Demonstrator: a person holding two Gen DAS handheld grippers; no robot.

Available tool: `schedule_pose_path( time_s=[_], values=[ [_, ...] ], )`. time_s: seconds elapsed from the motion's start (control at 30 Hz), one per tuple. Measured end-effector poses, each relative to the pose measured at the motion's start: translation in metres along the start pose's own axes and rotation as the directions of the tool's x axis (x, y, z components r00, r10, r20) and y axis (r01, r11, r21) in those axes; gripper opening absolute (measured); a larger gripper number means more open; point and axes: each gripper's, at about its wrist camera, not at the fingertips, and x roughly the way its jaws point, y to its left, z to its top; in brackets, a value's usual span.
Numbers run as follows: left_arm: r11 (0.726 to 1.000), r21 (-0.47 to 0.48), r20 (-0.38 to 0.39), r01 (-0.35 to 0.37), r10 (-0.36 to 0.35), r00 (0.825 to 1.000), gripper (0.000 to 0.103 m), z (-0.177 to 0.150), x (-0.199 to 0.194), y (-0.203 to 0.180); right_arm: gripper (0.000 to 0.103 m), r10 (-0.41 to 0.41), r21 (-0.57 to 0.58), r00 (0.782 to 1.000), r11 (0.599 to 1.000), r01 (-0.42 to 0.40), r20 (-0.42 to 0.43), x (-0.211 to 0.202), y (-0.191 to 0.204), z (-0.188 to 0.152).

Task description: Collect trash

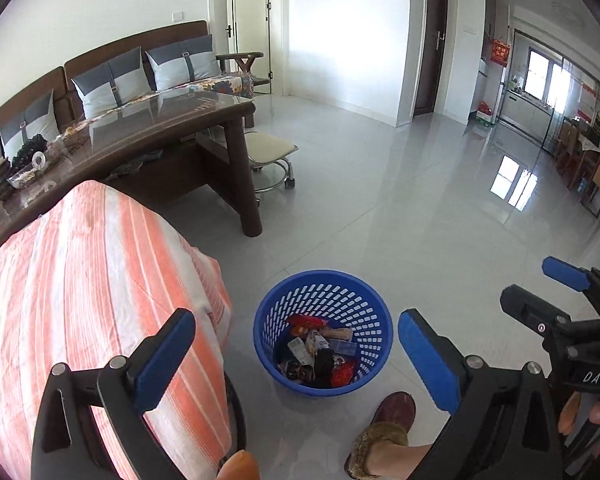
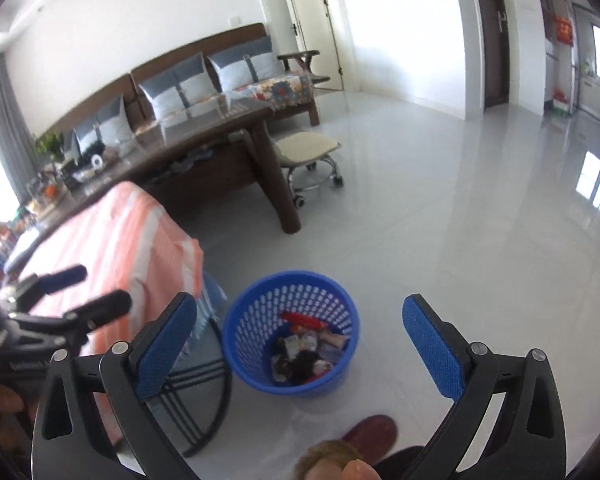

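Now | my left gripper [image 1: 296,356] and right gripper [image 2: 300,348] gape empty — blue basket [image 1: 268,320] at 12 o'clock, trash [image 1: 320,352] inside — drop looks done.

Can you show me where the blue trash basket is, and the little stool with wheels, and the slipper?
blue trash basket [image 1: 380,322]: left wrist view, inner right wall.
stool [image 1: 269,145]: left wrist view, cream seat cushion.
slipper [image 1: 394,408]: left wrist view, dark red toe.
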Motion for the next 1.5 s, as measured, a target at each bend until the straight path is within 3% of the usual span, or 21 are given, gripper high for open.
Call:
schedule_pose_path(
  time_s=[0.07, 0.17, 0.33, 0.6, 1.5],
  values=[
    [1.0, -0.004, -0.001, -0.017, 0.017, 1.0, 0.103, -0.001, -0.001, -0.001, 0.103, -0.059, -0.045, 0.998, 0.997, 0.058, -0.014, -0.004, 0.006, -0.005],
    [0.997, 0.023, 0.008, -0.071, 0.07, 0.997, 0.103, -0.001, -0.005, -0.006, 0.103, -0.057, -0.045, 0.997, 0.997, 0.054, -0.056, -0.005, 0.008, -0.011],
    [0.999, -0.031, -0.037, 0.009, -0.01, 0.999, 0.103, -0.002, -0.006, 0.001, 0.103, -0.071, -0.01, 0.99, 0.997, 0.07, -0.119, -0.007, 0.009, -0.02],
    [0.996, -0.03, -0.087, 0.084, -0.086, 0.992, 0.103, -0.004, 0.0, -0.001, 0.103, -0.064, 0.037, 0.976, 0.997, 0.073, -0.209, -0.013, 0.009, -0.03],
    [0.999, -0.017, -0.138, 0.049, -0.051, 0.989, 0.103, -0.011, 0.009, -0.003, 0.103, -0.086, 0.012, 0.969, 0.996, 0.091, -0.232, -0.018, 0.018, -0.033]
  ],
)
